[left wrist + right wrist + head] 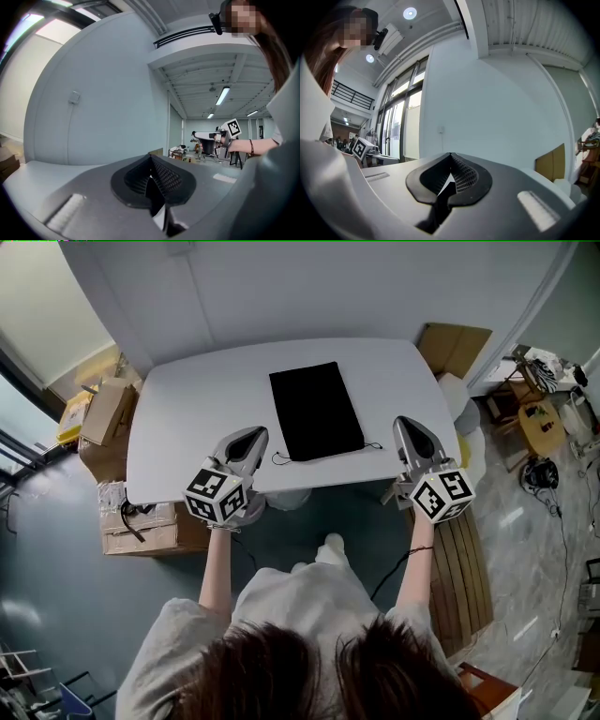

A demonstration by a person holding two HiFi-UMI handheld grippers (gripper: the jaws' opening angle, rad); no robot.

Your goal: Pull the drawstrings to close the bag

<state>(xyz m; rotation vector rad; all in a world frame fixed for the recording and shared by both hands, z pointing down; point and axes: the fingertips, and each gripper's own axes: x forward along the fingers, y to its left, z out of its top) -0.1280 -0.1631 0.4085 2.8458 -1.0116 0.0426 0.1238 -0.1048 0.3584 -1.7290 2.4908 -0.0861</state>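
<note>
A flat black drawstring bag lies in the middle of the white table, its mouth toward me, with thin black drawstrings trailing out at both near corners. My left gripper hovers over the table's near edge, left of the bag, shut with nothing in it. My right gripper is at the near right edge, also shut and holding nothing. Each gripper view shows only its own closed pads: the left gripper and the right gripper both point level at the wall.
Cardboard boxes stand on the floor left of the table, and another box sits at the far right. A wooden slatted bench is at my right, with cluttered stools and cables beyond it.
</note>
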